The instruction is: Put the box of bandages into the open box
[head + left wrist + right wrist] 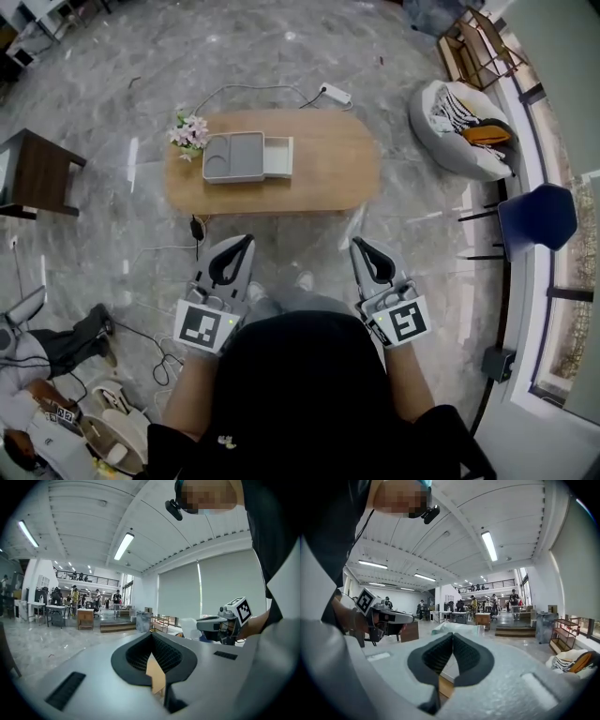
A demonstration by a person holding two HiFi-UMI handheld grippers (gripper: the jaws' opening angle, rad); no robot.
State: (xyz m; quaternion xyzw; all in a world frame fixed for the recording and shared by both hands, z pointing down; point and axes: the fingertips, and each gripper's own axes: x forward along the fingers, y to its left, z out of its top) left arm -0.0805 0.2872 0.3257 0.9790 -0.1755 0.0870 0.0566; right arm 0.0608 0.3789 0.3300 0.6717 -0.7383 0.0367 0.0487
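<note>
On the oval wooden table [328, 169], a grey open box [232, 157] lies left of centre. A small white box [277, 157] rests against its right side. My left gripper [246, 241] and right gripper [358, 245] are held close to my body, well short of the table, both pointing toward it. Each has its jaws shut with nothing between them. The left gripper view shows shut jaws [151, 634] with a sliver of the wooden table below them. The right gripper view shows the same [453, 634].
A small bunch of flowers [190, 133] stands at the table's left corner. A power strip [335, 93] and cables lie on the floor behind it. There is a beanbag [459, 127] at the right, a blue chair [536, 216], a dark side table [37, 173] at the left, and a person [37, 375] at the lower left.
</note>
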